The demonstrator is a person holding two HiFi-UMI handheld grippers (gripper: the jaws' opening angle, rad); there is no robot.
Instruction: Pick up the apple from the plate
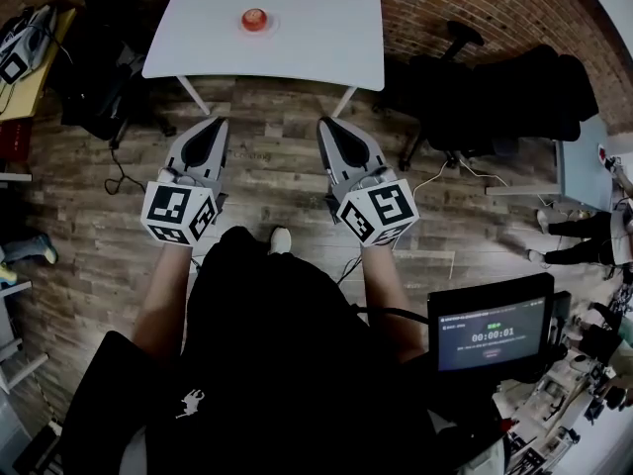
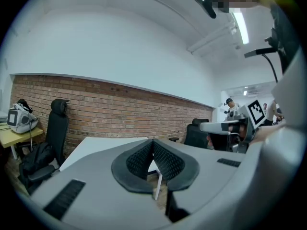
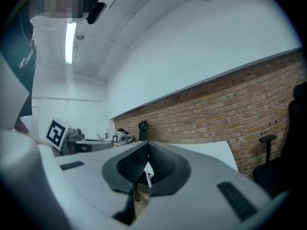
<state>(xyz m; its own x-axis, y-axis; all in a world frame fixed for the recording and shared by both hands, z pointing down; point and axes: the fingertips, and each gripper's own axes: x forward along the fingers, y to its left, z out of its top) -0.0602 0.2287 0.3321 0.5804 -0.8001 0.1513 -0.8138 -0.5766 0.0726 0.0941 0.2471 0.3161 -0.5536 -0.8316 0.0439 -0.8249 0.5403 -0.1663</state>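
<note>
Apple (image 1: 254,18) on a plate (image 1: 269,25), far across the worktop (image 1: 316,28)
The apple sits toward the far left of the white worktop. The left gripper (image 1: 220,122) and right gripper (image 1: 326,124) hang side by side over the wooden floor (image 1: 277,166), well short of it, jaws closed together and empty.

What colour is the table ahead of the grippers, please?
White; the table shows best in the head view.
</note>
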